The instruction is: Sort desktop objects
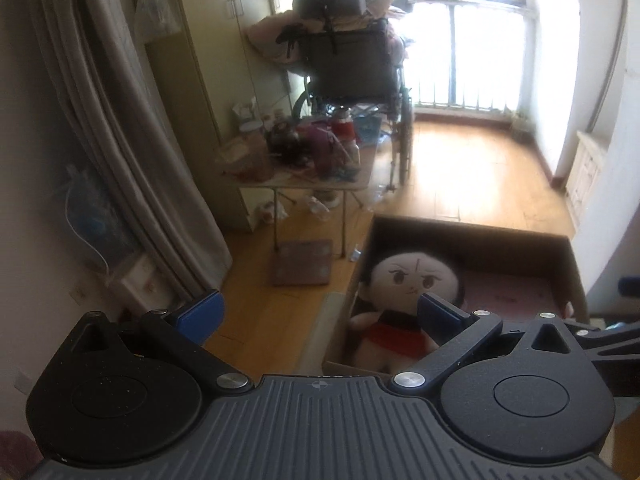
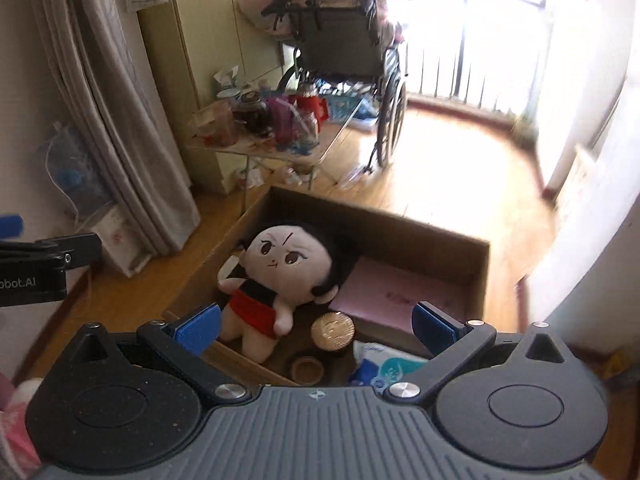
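Blue-padded and spread wide with nothing between their fingers, the right gripper (image 2: pixel 316 330) and left gripper (image 1: pixel 320 312) are hovering over an open cardboard box (image 2: pixel 432 236). Between the right jaws, a gold round tin (image 2: pixel 333 330) is lying just beside a plush doll (image 2: pixel 280 268), which is resting on its back against a pink folder (image 2: pixel 396 292). Beyond the box, a cluttered folding table (image 2: pixel 256 144) and a wheelchair (image 2: pixel 348 48) are standing before a sunlit window.
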A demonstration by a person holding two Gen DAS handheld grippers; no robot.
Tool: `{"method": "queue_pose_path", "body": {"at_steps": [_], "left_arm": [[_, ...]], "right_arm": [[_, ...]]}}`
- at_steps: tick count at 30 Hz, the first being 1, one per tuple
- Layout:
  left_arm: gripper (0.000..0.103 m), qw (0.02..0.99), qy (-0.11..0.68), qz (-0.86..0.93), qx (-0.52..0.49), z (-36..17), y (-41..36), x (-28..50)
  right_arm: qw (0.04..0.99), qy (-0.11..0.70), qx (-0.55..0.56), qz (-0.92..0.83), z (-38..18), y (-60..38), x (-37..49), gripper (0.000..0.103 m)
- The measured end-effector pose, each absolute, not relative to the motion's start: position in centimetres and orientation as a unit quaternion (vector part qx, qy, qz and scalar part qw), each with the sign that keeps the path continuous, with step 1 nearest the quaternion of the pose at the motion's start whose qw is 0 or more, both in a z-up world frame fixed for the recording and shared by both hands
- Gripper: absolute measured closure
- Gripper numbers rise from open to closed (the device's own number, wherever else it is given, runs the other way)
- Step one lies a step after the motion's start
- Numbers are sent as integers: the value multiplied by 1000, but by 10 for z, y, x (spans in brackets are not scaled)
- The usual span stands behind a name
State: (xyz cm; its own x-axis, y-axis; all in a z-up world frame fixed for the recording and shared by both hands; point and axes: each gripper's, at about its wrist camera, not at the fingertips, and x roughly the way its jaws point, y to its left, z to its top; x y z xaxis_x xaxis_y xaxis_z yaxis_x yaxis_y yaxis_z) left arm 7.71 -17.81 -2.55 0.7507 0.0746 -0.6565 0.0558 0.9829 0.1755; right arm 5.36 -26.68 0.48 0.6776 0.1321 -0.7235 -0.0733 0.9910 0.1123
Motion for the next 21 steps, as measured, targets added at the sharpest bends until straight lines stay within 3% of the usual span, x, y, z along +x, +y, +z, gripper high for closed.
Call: {"method": "queue_pose_path", "body": {"at_steps": [4, 13, 21], "left_arm": [[0, 926, 356, -9, 128, -22, -192, 70], [0, 937, 333, -13, 102, -7, -199, 56], [0, 930, 367, -24, -18, -6, -180, 57]], "right_arm": [[930, 366, 10, 42, 12, -261, 41, 0], [944, 330, 23, 3, 24, -282, 18, 0], [940, 339, 39, 12, 23, -289, 16, 0]]}}
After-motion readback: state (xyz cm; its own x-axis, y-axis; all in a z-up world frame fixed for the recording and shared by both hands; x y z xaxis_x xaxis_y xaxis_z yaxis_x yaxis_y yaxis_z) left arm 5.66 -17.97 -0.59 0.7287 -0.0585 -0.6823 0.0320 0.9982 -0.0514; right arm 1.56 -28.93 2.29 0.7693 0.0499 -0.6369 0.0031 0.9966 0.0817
